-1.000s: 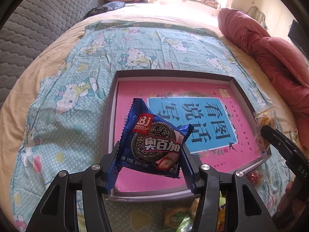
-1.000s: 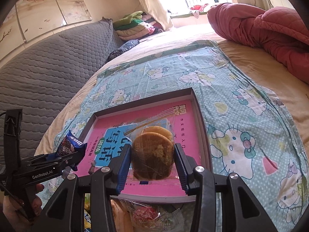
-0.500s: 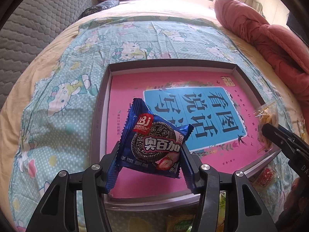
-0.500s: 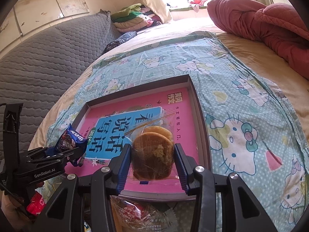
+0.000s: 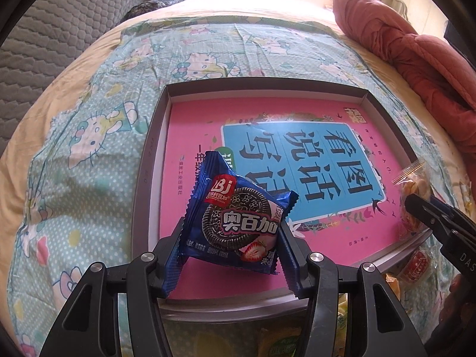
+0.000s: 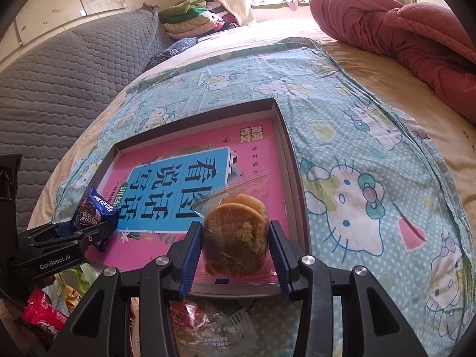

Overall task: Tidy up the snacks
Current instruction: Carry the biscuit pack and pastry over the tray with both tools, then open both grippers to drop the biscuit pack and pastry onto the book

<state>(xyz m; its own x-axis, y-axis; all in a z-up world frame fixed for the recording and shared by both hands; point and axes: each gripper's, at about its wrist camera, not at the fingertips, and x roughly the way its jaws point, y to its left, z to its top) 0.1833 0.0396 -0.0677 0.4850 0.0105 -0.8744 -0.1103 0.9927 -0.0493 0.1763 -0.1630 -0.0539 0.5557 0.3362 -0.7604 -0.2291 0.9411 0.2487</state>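
Left gripper point(image 5: 230, 232) clamped on blue cookie packet point(image 5: 238, 226) printed "Bj" and "奥百加", right gripper point(image 6: 236, 242) pinching clear-wrapped biscuits point(image 6: 235, 232), both over shallow grey box point(image 5: 148, 172) holding pink book point(image 5: 297, 160) lettered "看图说话写话", "GenRobot.AI" on left gripper's side.

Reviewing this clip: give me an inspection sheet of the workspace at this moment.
Surface: bed with cartoon-cat sheet.
Job's things: shallow grey tray with a pink book lying in it; blue cookie packet; clear bag of round cakes.
Clutter: loose wrapped snacks at the tray's near edge.
Grippers: left tongs shut on the cookie packet; right tongs shut on the cake bag, both over the tray.
Cables: nothing seen.
Surroundings: red quilt, grey headboard, folded clothes, window.
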